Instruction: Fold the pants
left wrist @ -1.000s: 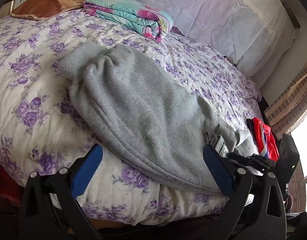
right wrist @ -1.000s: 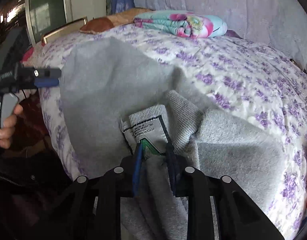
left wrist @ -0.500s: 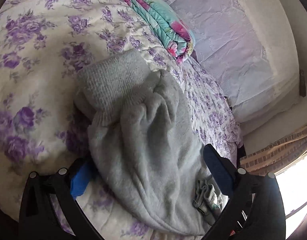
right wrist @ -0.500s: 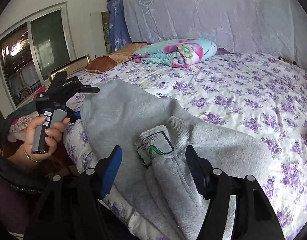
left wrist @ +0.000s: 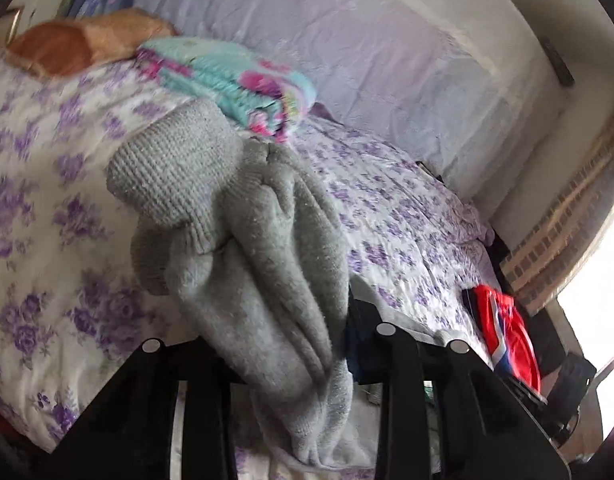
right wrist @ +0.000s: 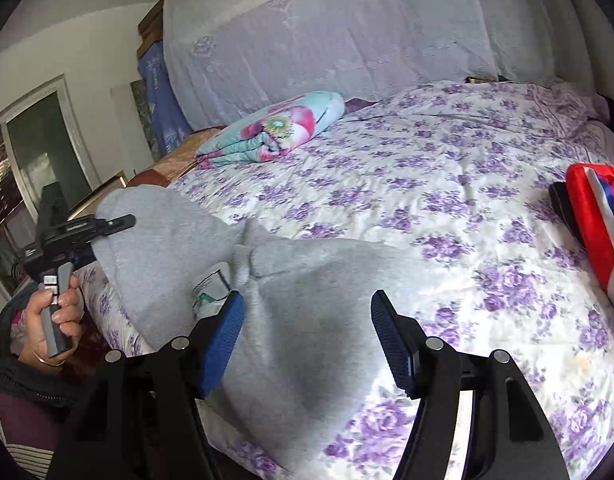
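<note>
Bed (right wrist: 447,184): white cover with purple flower print. Folded teal-and-pink floral blanket (right wrist: 275,130) lies near the head end, an orange-brown pillow (left wrist: 73,46) just beside it. Red garment with white and blue stripes (right wrist: 599,220) lies at the bed's right edge. Pale lace curtain (right wrist: 347,32) hangs behind.

The left wrist view sits close over the grey pants (left wrist: 267,280), facing along the bed (left wrist: 407,216) toward its draped headboard (left wrist: 347,40). The right wrist view looks from the bed's near edge across the bed (right wrist: 427,168), farther back. Both share the pants (right wrist: 307,300), folded blanket (left wrist: 235,80) (right wrist: 275,128) and red garment (left wrist: 507,332) (right wrist: 599,216)
</note>
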A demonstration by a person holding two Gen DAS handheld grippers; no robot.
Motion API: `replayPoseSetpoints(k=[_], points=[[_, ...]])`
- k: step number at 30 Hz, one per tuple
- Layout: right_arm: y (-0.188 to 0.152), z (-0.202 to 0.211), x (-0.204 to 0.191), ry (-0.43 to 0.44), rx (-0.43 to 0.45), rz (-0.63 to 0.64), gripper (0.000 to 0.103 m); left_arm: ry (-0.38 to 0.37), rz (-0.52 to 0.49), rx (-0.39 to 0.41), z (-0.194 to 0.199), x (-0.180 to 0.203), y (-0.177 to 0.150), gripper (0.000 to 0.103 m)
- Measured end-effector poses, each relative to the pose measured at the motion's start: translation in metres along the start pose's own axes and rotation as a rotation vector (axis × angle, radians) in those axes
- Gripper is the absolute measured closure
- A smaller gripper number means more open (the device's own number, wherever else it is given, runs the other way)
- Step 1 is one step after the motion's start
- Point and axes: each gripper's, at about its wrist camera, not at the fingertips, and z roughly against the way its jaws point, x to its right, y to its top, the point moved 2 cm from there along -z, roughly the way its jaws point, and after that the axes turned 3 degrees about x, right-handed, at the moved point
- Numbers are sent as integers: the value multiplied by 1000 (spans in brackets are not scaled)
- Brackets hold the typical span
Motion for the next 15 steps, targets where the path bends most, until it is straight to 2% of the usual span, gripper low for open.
replayPoseSetpoints(k=[3, 5, 6, 7, 8, 9, 11, 12, 15], points=[[5, 14, 27, -48, 41, -61, 37, -45, -245, -9, 13, 82, -4, 74], [7, 25, 44, -61, 74, -109, 37, -64, -418, -61, 10, 138, -19, 72], [7, 32, 53, -52, 87, -134, 34, -82, -489, -108, 4, 162, -32, 63], [7, 35, 58, -40, 88, -153, 31, -101, -555, -183, -7, 183, -49, 35], [5, 38, 63, -28, 83, -170, 28, -107, -597, -250, -21, 195, -63, 17], [3, 39, 67, -14, 81, -187, 26, -99, -634, -314, -35, 203, -79, 5], [-3, 39, 73, 26, 68, -232, 23, -96, -670, -458, -66, 210, -107, 5], [-6, 36, 74, 55, 54, -255, 23, -96, -658, -503, -73, 210, -113, 5], [-10, 29, 71, 157, 10, -291, 20, -153, -626, -480, -59, 214, -106, 5]])
